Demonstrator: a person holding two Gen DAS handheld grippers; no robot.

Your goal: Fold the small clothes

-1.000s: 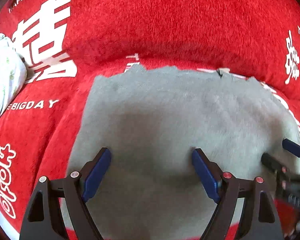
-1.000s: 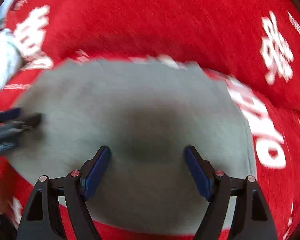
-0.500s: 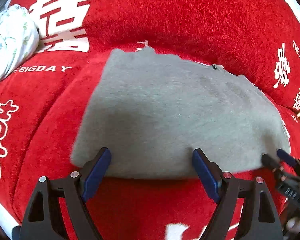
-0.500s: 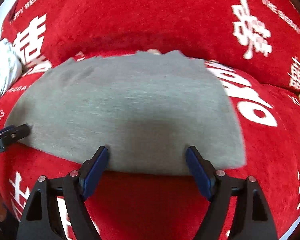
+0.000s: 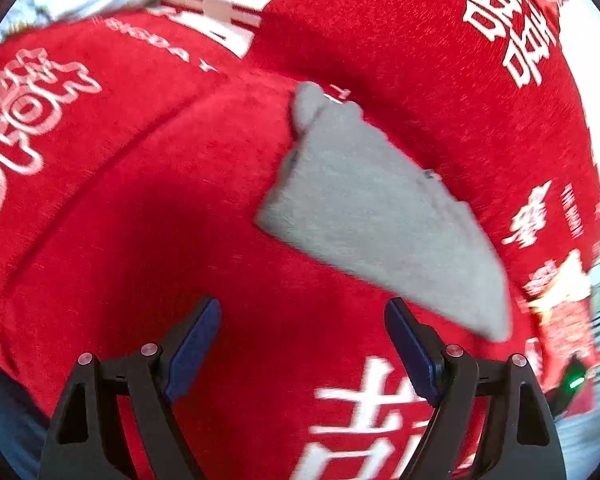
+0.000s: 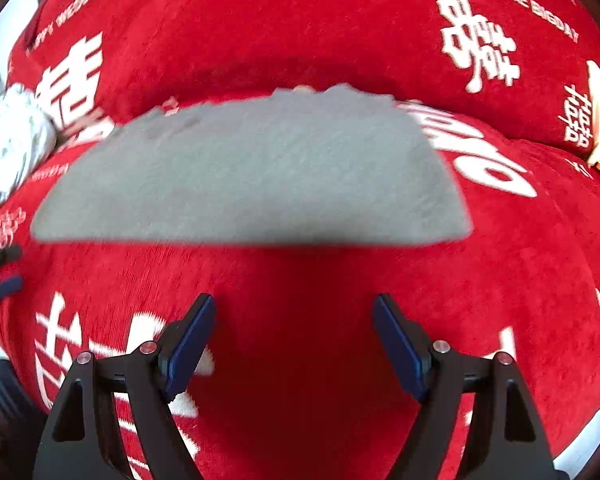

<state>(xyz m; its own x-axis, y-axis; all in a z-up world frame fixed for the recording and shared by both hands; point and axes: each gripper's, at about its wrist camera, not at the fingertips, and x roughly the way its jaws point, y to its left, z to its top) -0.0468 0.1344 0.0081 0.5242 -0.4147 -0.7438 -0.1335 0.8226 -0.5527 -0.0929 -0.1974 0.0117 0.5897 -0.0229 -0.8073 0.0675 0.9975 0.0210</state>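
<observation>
While the grey garment [image 6: 252, 176] lies flat as a folded slab on the red cover [image 6: 300, 40], just in front of the crease where seat meets backrest, it looks set there to keep a squared shape for another fold or to be left as finished. Relative to that garment, the right gripper [image 6: 294, 344] hangs just short of its near edge, jaws spread wide and holding nothing. Off its near left corner, well apart, the left gripper [image 5: 302, 346] is likewise released and empty. A pale printed bundle [image 6: 8, 152] sits beyond the garment's left end.
</observation>
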